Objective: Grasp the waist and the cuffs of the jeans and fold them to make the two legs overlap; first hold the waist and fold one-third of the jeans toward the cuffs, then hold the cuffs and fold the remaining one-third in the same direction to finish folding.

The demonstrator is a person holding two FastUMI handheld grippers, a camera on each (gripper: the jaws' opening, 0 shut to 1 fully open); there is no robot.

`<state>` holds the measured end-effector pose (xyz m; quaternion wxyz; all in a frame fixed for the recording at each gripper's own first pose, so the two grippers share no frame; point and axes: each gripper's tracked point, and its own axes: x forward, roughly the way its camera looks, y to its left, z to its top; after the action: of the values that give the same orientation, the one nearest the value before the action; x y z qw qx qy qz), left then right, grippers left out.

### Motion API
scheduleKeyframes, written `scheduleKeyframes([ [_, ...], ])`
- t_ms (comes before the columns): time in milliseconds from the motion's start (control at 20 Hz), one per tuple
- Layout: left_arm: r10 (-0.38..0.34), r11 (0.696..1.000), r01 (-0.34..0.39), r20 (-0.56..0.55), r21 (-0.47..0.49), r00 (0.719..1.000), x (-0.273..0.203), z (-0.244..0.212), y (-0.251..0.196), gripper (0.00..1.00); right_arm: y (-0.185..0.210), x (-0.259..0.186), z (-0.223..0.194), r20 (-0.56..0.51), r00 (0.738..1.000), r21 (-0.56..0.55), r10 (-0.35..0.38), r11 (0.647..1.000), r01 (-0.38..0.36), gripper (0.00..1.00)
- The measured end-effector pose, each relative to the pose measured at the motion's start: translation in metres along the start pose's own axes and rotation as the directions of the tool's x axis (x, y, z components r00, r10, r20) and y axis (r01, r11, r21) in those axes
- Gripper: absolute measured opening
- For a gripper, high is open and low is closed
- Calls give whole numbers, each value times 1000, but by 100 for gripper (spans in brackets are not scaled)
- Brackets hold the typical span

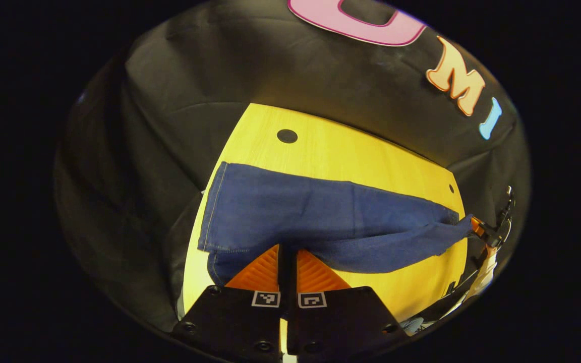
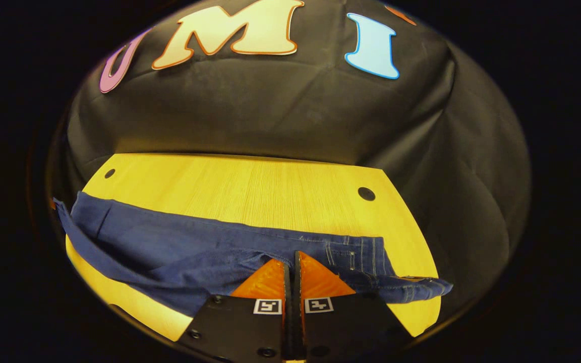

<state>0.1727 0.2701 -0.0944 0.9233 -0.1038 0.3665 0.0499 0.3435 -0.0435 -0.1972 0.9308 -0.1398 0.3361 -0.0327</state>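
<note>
2 grippers clamp the jeans (image 1: 321, 217) on the yellow bench (image 1: 341, 151). The left gripper (image 1: 287, 252) pinches the cuffs; the right gripper (image 2: 292, 259) pinches the waist (legs overlapped).

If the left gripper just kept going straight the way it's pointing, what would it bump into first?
Nothing new: the left gripper already has its fingers pinched on the jeans near the cuff end. Pushing on, it would shove that denim across the yellow table toward the black cloth wall, though depth is hard to judge.
</note>
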Motion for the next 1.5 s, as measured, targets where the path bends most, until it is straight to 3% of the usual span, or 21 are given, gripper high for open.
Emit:
scheduleKeyframes([
  [400, 72, 997, -73, 41, 19, 997, 87, 41, 12, 0, 16, 87, -9, -28, 1000, 141, -10, 990, 14, 2],
  [600, 108, 992, -109, 21, 56, 994, 116, 42, 18, 2, 21, 105, -16, -41, 999, 144, -10, 990, 16, 2],
  [700, 158, 984, -159, 21, 81, 987, 111, 46, 23, 12, 20, 109, -18, -40, 999, 139, 0, 990, 6, 4],
  [750, 173, 981, -176, 32, 86, 984, 110, 52, 25, 34, 15, 107, -18, -41, 999, 135, -5, 991, 10, 6],
  [850, 212, 971, -217, 57, 97, 976, 99, 58, 33, 78, 11, 107, -16, -43, 999, 148, 22, 989, -16, 31],
  [900, 223, 968, -230, 73, 103, 972, 102, 61, 36, 100, 11, 104, -15, -45, 998, 162, 39, 986, -31, 35],
  [950, 227, 965, -237, 93, 109, 969, 97, 68, 35, 94, 8, 100, -12, -38, 998, 163, 46, 986, -39, 38],
  [1000, 233, 962, -246, 116, 115, 965, 92, 73, 35, 94, 0, 97, -8, -22, 999, 150, 39, 988, -35, 43],
  [1150, 253, 953, -274, 156, 128, 955, 78, 80, 31, 95, -36, 76, 0, 22, 1000, 119, 5, 993, -8, 100],
  [1500, 150, 988, -155, 212, 10, 966, 47, 65, 2, 95, -154, 41, -36, -34, 997, 250, -75, 965, 81, 100],
])
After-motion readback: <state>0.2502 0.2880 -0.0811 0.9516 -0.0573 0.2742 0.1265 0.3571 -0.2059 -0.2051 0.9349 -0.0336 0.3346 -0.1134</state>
